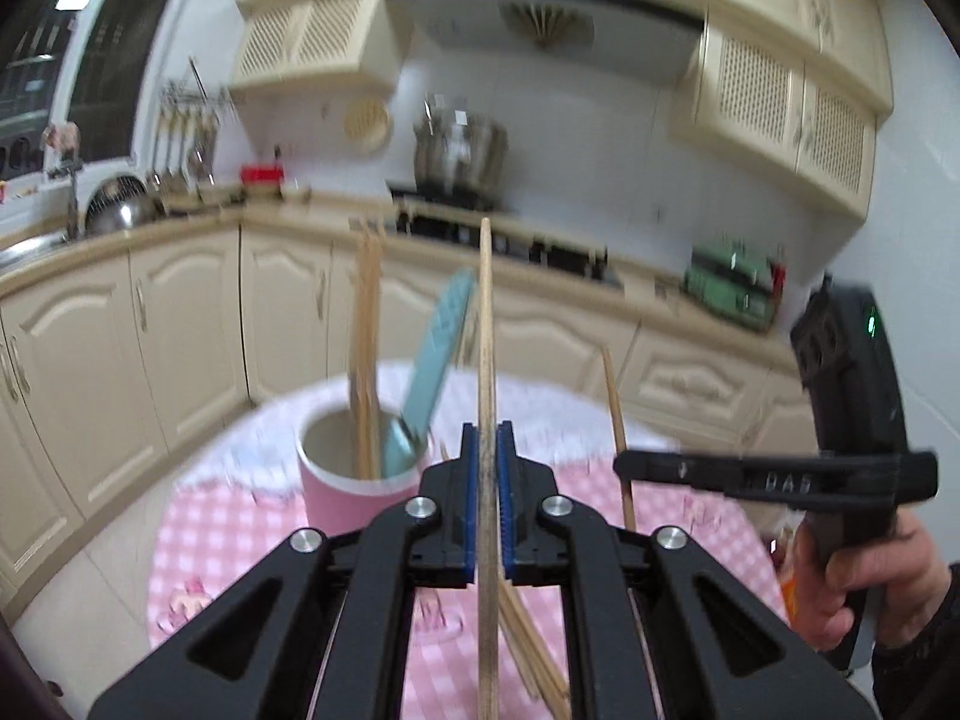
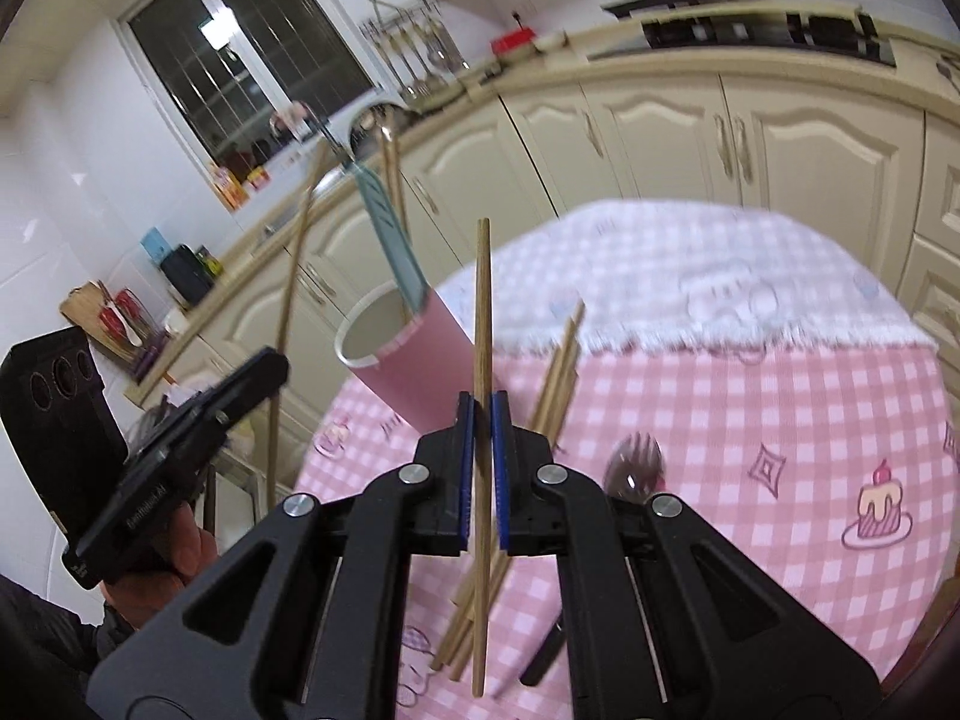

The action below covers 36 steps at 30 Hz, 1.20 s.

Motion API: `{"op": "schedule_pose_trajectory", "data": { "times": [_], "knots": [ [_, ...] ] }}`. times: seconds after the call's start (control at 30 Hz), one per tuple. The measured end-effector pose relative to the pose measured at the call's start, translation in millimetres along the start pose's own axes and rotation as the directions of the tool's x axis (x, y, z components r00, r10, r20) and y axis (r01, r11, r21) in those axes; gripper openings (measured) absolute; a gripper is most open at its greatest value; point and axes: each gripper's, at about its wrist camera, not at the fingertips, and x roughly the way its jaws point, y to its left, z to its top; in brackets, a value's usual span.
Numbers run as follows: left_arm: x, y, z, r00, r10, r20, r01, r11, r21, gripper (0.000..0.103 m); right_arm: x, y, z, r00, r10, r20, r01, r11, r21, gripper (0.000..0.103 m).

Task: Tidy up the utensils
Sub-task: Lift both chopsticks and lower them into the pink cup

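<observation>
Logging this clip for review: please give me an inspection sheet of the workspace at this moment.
Surface: round table under a pink checked cloth, white lace cover on its far part.
Job's things: pink cup holding chopsticks and a teal utensil; loose chopsticks lying on the cloth; dark spoon beside them.
Clutter: nothing seen on the table beyond the utensils.
Grippers: left gripper shut on one chopstick; right gripper shut on another chopstick.
Cables: nothing seen.
Surroundings: cream kitchen cabinets, sink with steel bowl, large pot on the stove, dark window.
</observation>
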Motion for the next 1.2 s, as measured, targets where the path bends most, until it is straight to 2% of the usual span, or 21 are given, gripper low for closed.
{"op": "schedule_pose_trajectory", "data": {
  "times": [0.2, 0.43, 0.67, 0.87, 1.03, 1.2],
  "knots": [
    [-11, 19, 35, 0.989, 0.047, 0.137, -0.042, 0.998, -0.036, 0.005, -13, 20, 23, 0.996, 0.039, 0.084, -0.034, 0.998, -0.061, 0.006],
    [-4, 29, 66, 0.974, 0.093, 0.204, -0.083, 0.995, -0.057, 0.005, -22, 45, 51, 0.985, 0.082, 0.149, -0.064, 0.990, -0.124, 0.006],
    [5, 35, 87, 0.961, 0.086, 0.263, -0.070, 0.995, -0.071, 0.005, -35, 73, 82, 0.973, 0.115, 0.200, -0.073, 0.976, -0.204, 0.006],
    [17, 36, 103, 0.942, 0.085, 0.324, -0.065, 0.995, -0.072, 0.005, -40, 89, 104, 0.963, 0.121, 0.242, -0.058, 0.966, -0.251, 0.006],
    [43, 40, 103, 0.941, 0.102, 0.323, -0.078, 0.993, -0.085, 0.005, -28, 92, 115, 0.965, 0.106, 0.240, -0.042, 0.965, -0.258, 0.006],
    [72, 49, 89, 0.950, 0.135, 0.283, -0.114, 0.989, -0.091, 0.005, -4, 86, 117, 0.975, 0.087, 0.202, -0.034, 0.967, -0.254, 0.005]
  ]
}}
